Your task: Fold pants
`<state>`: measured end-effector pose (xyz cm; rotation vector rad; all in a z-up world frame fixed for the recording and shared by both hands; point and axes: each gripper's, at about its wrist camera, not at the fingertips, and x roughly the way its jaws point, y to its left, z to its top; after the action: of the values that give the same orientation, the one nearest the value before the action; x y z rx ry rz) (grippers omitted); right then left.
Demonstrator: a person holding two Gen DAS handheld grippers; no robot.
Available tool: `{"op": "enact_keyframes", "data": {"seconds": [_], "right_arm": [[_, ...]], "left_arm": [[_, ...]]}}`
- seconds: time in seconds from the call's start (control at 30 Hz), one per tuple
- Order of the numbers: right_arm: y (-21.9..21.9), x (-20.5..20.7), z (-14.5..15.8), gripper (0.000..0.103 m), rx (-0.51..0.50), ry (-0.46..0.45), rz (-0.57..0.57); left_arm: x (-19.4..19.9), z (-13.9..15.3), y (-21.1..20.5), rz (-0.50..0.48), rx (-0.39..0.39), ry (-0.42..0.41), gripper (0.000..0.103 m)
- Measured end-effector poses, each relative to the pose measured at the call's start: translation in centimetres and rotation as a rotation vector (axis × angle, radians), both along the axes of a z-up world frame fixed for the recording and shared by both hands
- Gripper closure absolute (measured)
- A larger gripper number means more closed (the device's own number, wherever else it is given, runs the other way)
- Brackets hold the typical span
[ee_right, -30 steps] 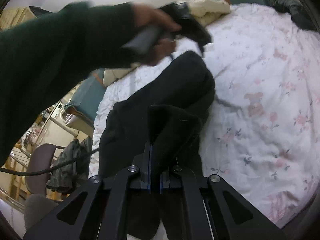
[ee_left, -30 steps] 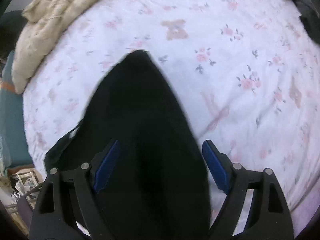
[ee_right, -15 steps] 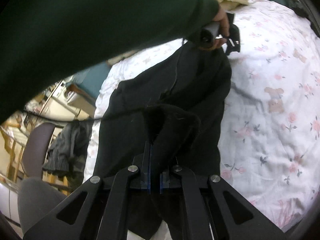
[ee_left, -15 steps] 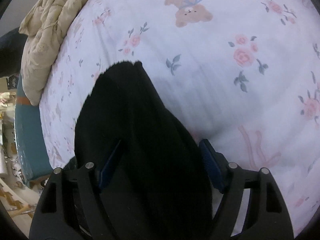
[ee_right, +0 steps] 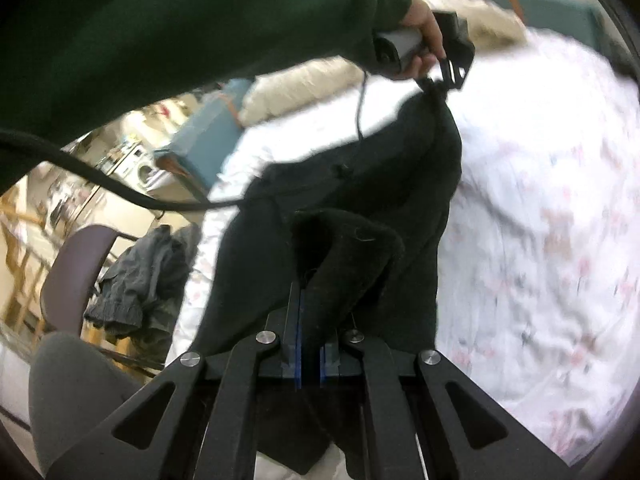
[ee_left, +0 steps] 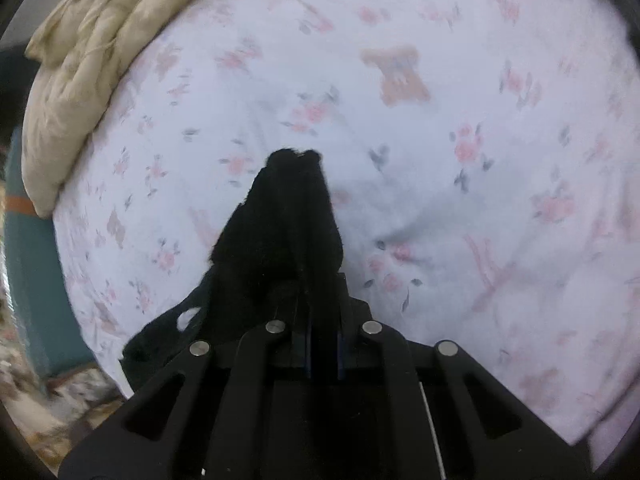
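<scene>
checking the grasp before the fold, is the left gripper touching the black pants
Touching. The left wrist view shows the left gripper, whose jaws have just been closing, clamped on the black pants, with cloth bunched between its pads.

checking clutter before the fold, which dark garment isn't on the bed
The grey garment draped over the purple chair beside the bed. The black pants lie across the floral sheet, pinched by both tools.

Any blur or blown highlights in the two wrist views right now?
Left wrist: bedsheet print smeared by motion blur, pants a detail-less black mass. Right wrist: bedsheet blurred and overexposed near white, sleeve dark; fisheye vignette in both.
</scene>
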<state>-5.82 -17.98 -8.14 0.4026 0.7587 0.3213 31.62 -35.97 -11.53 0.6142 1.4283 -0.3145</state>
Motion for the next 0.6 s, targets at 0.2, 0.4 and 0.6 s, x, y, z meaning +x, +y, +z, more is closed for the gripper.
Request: {"op": "enact_keyframes", "data": {"seconds": [0.2,0.4,0.6], "right_arm": [[4.4,-1.4,3.5,0.098,-0.064,-0.119,0.130],[11.1,-1.3,4.9,0.099,-0.095,-0.105,0.342],[17.6,-2.6,3.3,0.099,-0.263,-0.091,0.559]], "left_arm": [[0.5,6.8,7.4,0.025,-0.068,-0.033,0.097],[0.4,9.1,18.5,0.116,-0.136,-0.094,0.097],[-0.2,6.6,32.2,0.275,-0.207,-0.114,0.097]]}}
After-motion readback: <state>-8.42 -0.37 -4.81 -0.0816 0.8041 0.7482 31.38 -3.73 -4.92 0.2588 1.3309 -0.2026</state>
